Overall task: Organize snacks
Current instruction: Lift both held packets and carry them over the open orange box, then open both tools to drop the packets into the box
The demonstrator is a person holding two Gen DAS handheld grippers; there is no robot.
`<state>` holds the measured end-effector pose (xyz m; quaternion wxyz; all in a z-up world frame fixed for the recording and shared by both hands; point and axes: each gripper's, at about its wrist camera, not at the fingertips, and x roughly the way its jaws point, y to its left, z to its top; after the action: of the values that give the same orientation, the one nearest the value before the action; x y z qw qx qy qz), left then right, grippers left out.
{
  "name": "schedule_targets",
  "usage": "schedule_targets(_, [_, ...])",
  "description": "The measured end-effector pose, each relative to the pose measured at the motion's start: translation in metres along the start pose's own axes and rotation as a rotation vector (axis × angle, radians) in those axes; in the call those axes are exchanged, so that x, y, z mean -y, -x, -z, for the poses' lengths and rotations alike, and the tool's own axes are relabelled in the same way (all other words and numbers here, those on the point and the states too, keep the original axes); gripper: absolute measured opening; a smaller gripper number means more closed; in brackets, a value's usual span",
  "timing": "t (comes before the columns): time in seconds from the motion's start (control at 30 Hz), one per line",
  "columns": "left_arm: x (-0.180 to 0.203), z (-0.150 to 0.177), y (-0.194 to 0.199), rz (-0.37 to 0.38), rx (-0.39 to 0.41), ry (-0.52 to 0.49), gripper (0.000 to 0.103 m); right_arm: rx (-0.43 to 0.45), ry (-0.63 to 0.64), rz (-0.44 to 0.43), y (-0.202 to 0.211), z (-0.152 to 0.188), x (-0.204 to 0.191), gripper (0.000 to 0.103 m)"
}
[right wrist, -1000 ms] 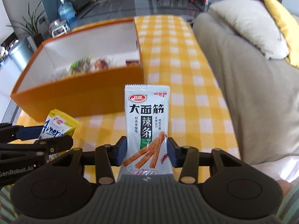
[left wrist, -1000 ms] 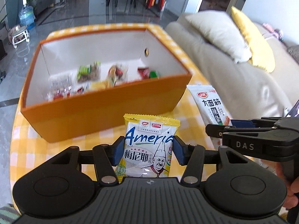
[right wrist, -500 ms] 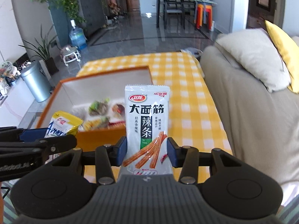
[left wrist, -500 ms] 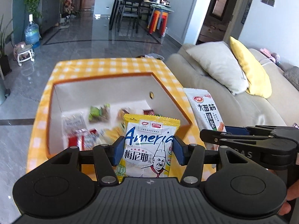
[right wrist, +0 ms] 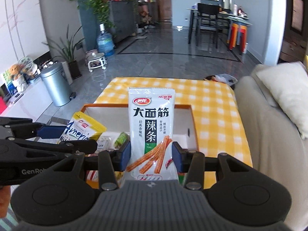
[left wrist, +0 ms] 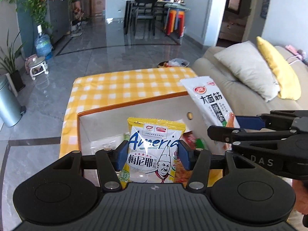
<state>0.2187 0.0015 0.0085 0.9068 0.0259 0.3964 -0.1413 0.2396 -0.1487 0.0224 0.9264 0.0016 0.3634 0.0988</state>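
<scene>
Presently, the left gripper (left wrist: 153, 155) is clamped on a yellow-and-white snack packet (left wrist: 154, 154), its blue pads (left wrist: 121, 155) pressing both side edges so the packet stands upright above the orange box (left wrist: 132, 104). Inside the box, at about 3 o'clock from that packet, loose wrapped snacks (left wrist: 194, 140) lie on the white floor. Further right, the right gripper (right wrist: 151, 155) is closed on a white spicy-strip packet (right wrist: 151, 130), also upright, held over the box's right half; in the left wrist view this packet leans toward 11 o'clock. Both grippers hang side by side, near each other, above the yellow checked tablecloth (right wrist: 211, 104).
</scene>
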Motion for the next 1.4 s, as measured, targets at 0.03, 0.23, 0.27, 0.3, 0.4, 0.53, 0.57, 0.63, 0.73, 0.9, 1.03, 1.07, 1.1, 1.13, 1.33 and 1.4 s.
schedule_targets(0.03, [-0.004, 0.0, -0.005, -0.006, -0.011, 0.003, 0.062, -0.005, 0.006, -0.006, -0.006, -0.004, 0.0, 0.043])
schedule_targets(0.23, [-0.024, 0.005, -0.041, -0.022, -0.108, 0.025, 0.062, -0.053, 0.037, -0.041, -0.048, -0.015, -0.001, 0.043])
schedule_targets(0.27, [-0.025, 0.006, -0.046, -0.026, -0.123, 0.025, 0.062, -0.064, 0.038, -0.043, -0.055, -0.014, 0.002, 0.043])
schedule_targets(0.3, [-0.027, 0.007, -0.052, -0.027, -0.142, 0.024, 0.062, -0.077, 0.035, -0.045, -0.062, -0.014, 0.004, 0.043])
schedule_targets(0.4, [-0.029, 0.009, -0.065, -0.041, -0.183, 0.005, 0.062, -0.114, 0.039, -0.036, -0.085, -0.014, 0.008, 0.043])
schedule_targets(0.53, [-0.027, 0.008, -0.08, -0.05, -0.218, -0.016, 0.062, -0.153, 0.089, -0.004, -0.11, -0.011, 0.009, 0.043])
schedule_targets(0.57, [-0.026, 0.007, -0.084, -0.053, -0.225, -0.02, 0.062, -0.162, 0.104, 0.01, -0.116, -0.01, 0.009, 0.043])
schedule_targets(0.63, [-0.026, 0.004, -0.093, -0.062, -0.237, -0.028, 0.062, -0.179, 0.125, 0.034, -0.127, -0.008, 0.01, 0.043])
schedule_targets(0.73, [-0.023, 0.002, -0.106, -0.069, -0.254, -0.055, 0.062, -0.198, 0.158, 0.064, -0.137, -0.003, 0.009, 0.043])
schedule_targets(0.9, [-0.019, 0.006, -0.124, -0.088, -0.285, -0.102, 0.062, -0.225, 0.208, 0.082, -0.152, 0.003, 0.009, 0.043])
schedule_targets(1.03, [-0.017, 0.009, -0.13, -0.102, -0.302, -0.115, 0.062, -0.241, 0.24, 0.101, -0.156, 0.009, 0.007, 0.044])
schedule_targets(1.07, [-0.018, 0.01, -0.131, -0.102, -0.306, -0.118, 0.062, -0.247, 0.247, 0.104, -0.158, 0.011, 0.007, 0.044])
schedule_targets(1.1, [-0.017, 0.01, -0.131, -0.103, -0.309, -0.123, 0.062, -0.253, 0.25, 0.108, -0.158, 0.012, 0.007, 0.044])
schedule_targets(1.13, [-0.017, 0.011, -0.132, -0.107, -0.31, -0.127, 0.062, -0.26, 0.254, 0.11, -0.159, 0.013, 0.008, 0.044])
schedule_targets(1.33, [-0.016, 0.014, -0.132, -0.124, -0.31, -0.126, 0.065, -0.275, 0.263, 0.115, -0.158, 0.017, 0.008, 0.045])
schedule_targets(1.4, [-0.015, 0.013, -0.128, -0.127, -0.298, -0.135, 0.067, -0.265, 0.257, 0.111, -0.155, 0.015, 0.008, 0.046])
